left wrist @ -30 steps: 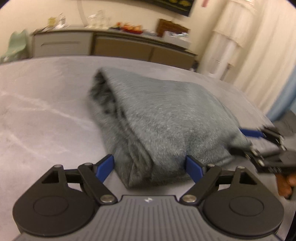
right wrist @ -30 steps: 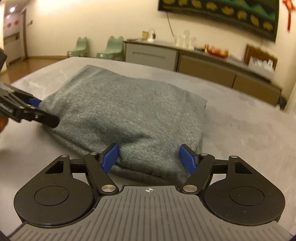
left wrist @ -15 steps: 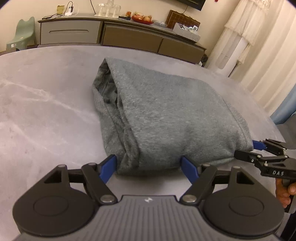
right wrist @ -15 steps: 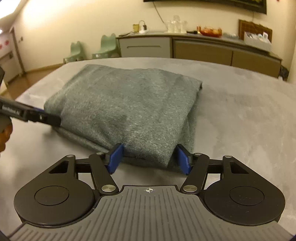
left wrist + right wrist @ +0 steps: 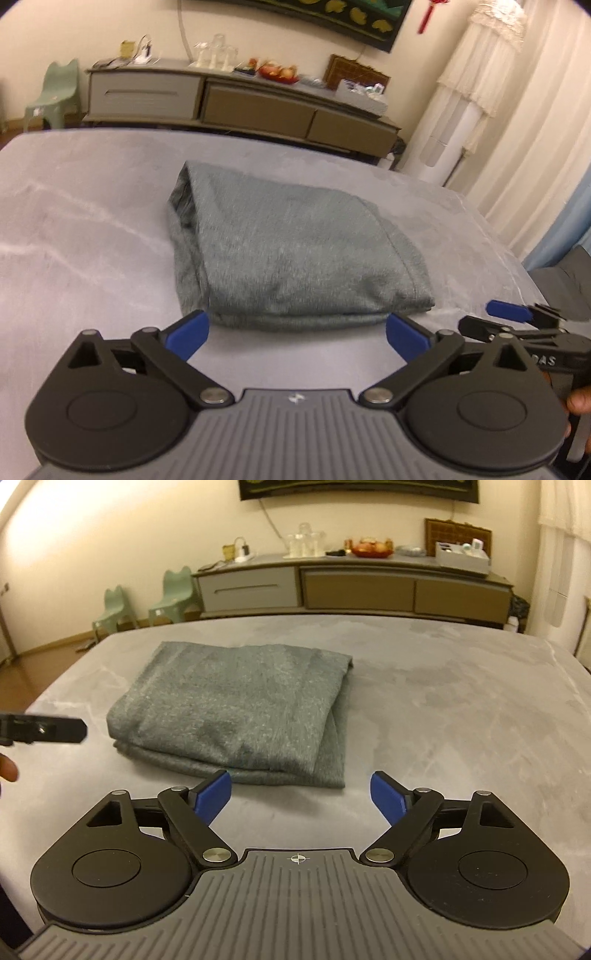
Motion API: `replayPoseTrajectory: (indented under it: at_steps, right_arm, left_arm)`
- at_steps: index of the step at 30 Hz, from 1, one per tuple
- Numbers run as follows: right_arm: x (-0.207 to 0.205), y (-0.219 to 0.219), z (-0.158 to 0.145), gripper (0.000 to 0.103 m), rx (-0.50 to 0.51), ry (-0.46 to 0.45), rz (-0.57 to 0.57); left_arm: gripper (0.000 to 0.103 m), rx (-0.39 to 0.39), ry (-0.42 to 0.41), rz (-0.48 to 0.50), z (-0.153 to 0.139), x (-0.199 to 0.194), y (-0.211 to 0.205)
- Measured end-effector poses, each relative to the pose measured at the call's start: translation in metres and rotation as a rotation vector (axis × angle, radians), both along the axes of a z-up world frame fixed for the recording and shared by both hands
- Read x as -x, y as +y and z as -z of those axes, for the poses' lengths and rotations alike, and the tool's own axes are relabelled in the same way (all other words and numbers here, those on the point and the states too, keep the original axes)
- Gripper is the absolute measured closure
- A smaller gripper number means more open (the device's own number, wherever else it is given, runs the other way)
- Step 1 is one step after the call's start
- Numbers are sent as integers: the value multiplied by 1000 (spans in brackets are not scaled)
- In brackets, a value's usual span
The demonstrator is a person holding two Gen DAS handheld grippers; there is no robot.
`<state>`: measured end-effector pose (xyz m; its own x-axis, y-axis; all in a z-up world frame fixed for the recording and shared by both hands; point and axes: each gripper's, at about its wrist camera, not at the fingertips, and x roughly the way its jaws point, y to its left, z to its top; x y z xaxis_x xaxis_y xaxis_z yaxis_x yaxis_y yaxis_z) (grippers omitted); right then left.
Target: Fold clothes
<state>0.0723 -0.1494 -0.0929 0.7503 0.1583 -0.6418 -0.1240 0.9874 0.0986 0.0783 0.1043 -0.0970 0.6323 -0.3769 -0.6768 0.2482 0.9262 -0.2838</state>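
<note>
A grey-green garment (image 5: 295, 251) lies folded into a thick rectangle on the grey table (image 5: 81, 236); it also shows in the right wrist view (image 5: 240, 709). My left gripper (image 5: 297, 334) is open and empty, just short of the garment's near edge. My right gripper (image 5: 301, 795) is open and empty, a little back from the garment's near edge. The right gripper shows at the right of the left wrist view (image 5: 517, 325). The left gripper's finger (image 5: 48, 731) shows at the left of the right wrist view.
The grey marbled table (image 5: 461, 716) spreads around the garment. Behind it stands a long sideboard (image 5: 351, 587) with glassware and a fruit bowl. Two green chairs (image 5: 144, 602) stand at the far left. White curtains (image 5: 517, 110) hang on the right.
Both grippers have let go of the garment and pulled back from it, jaws opened wider. The folded garment now lies flat on the table, apart from both.
</note>
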Motion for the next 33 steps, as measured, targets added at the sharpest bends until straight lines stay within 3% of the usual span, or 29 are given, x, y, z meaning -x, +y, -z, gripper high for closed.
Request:
replayPoseTrajectory:
  at_steps: [9, 18, 23, 27, 33]
  right_arm:
    - [30, 16, 5, 15, 111, -13, -17]
    - [41, 16, -2, 12, 125, -44, -24]
    - [43, 16, -4, 11, 129, -48, -29]
    - [44, 17, -4, 11, 133, -51, -34]
    - [44, 16, -1, 11, 141, -46, -37]
  left_arm:
    - [0, -67, -33, -60, 9, 27, -10]
    - [0, -121, -42, -52, 18, 34, -23]
    - [0, -115, -69, -32, 17, 37, -31]
    - [0, -64, -90, 4, 14, 41, -38]
    - [0, -92, -77, 5, 21, 39, -49]
